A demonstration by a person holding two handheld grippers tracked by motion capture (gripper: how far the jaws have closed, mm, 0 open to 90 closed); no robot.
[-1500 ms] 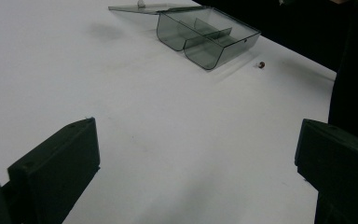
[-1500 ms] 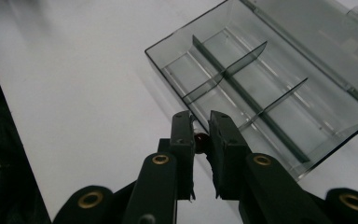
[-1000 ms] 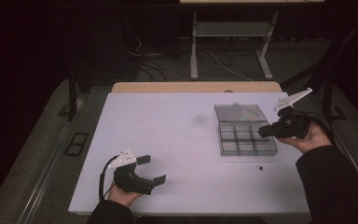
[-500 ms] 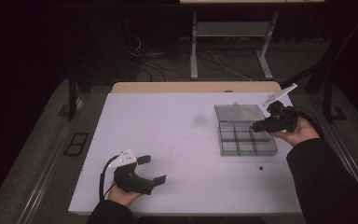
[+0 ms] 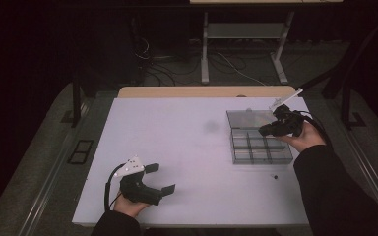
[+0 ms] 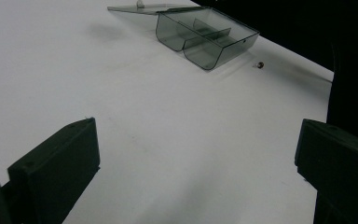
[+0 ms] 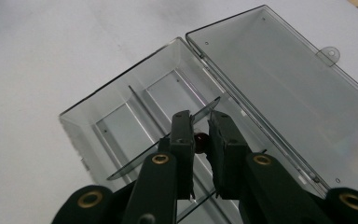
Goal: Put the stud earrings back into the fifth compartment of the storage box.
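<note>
Evidently the right gripper (image 7: 200, 135) is hanging over the open compartment box (image 5: 260, 143), pinching a small dark bead (image 7: 199, 138) not yet dropped in, while another bead (image 5: 275, 176) is lying just beside the box and the left gripper (image 5: 157, 178) is resting agape, well apart from it.

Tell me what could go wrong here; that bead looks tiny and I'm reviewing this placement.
1. The small dark red bead sits pinched between the right claw tips above the clear plastic divided box; it could land in the wrong compartment.
2. Another small dark bead lies loose on the white table, where a sleeve might knock it away.
</note>
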